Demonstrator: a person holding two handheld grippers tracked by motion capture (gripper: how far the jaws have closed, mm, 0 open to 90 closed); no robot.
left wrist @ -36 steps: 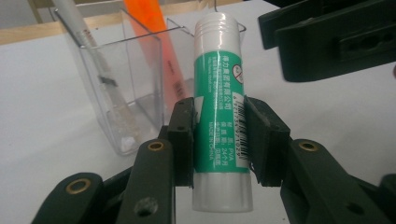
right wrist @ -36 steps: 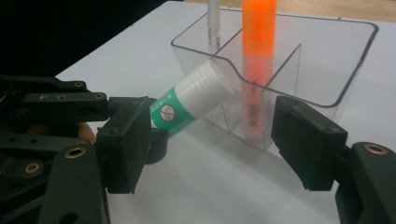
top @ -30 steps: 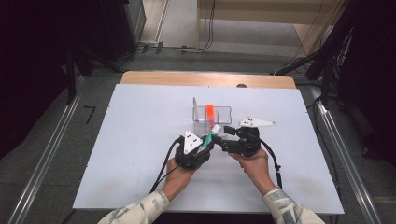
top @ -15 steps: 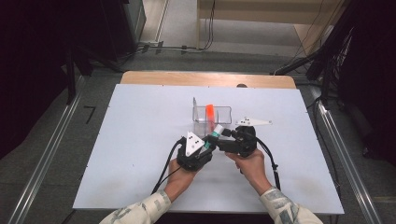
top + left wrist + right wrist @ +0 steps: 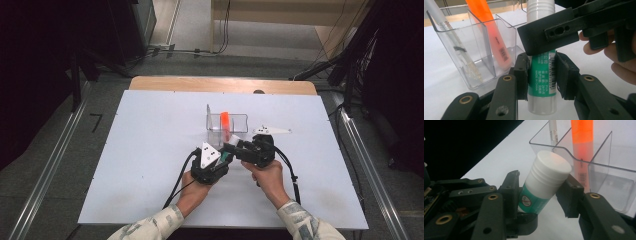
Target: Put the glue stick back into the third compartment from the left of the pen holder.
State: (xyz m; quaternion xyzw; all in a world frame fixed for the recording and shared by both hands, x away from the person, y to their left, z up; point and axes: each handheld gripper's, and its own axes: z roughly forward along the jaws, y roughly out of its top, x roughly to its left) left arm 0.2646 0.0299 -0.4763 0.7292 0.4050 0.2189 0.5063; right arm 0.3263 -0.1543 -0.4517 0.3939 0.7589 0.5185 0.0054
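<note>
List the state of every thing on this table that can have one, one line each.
Glue stick: white cap on, clamped at its green body by the left gripper.
Right gripper: jaws have just been closing around the stick's cap end.
Clear organizer: upright on the table.
Orange tube: standing tilted in a compartment.
Clear pen: leaning in the neighbouring compartment.

My surface [image 5: 150, 150] is a white board, evenly lit, resting on a wooden top whose edge [image 5: 220, 84] shows along its far side. Grey floor [image 5: 60, 150] surrounds the surface. Metal rails [image 5: 47, 172] run along both sides of it. Beyond its far edge, cables [image 5: 195, 50] cross the floor beside dark cabinets [image 5: 120, 30]. The room around is dim.
</note>
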